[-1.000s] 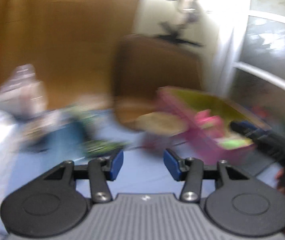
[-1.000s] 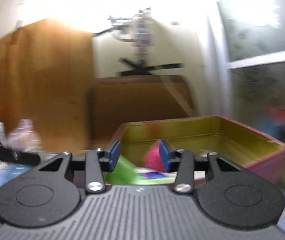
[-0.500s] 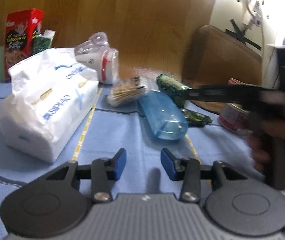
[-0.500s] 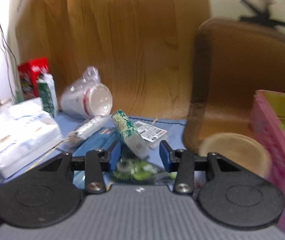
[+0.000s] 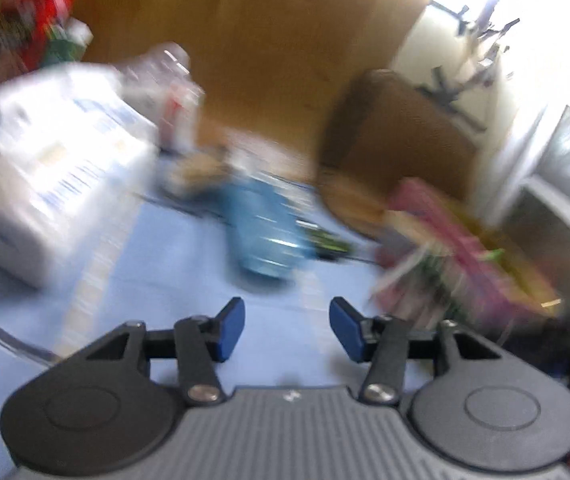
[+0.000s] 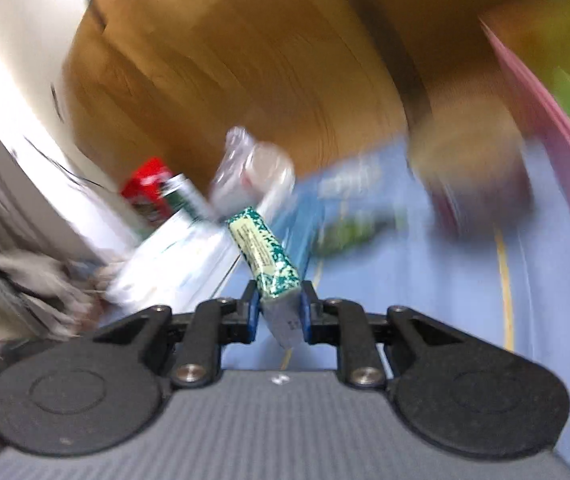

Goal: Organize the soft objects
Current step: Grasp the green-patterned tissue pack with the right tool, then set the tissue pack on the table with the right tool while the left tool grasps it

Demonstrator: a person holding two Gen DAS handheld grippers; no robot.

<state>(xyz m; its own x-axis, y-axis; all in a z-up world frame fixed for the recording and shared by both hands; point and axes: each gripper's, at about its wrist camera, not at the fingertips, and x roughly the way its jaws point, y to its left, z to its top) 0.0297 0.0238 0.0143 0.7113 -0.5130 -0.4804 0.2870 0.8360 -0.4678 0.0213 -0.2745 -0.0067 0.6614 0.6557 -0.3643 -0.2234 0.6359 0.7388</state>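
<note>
My right gripper (image 6: 276,312) is shut on a green-and-cream patterned packet (image 6: 263,254), which sticks up and away from the jaws, lifted above the blue tablecloth (image 6: 425,300). My left gripper (image 5: 287,328) is open and empty, low over the blue cloth (image 5: 189,300). A pink bin with a yellow-green inside (image 5: 465,248) stands to the right in the left wrist view and at the far right edge in the right wrist view (image 6: 557,148). Both views are motion-blurred.
A white tissue pack (image 5: 53,168) lies at the left. A blue plastic case (image 5: 261,232) lies in the middle, with a small green item (image 5: 325,242) beside it. A red carton (image 5: 33,20) and a bagged cup stack (image 5: 169,92) stand at the back. A brown chair back (image 5: 397,136) stands behind.
My right gripper has closed on the green patterned packet and lifted it off the table. Both cameras have swung; the left view has turned right toward the pink bin.
</note>
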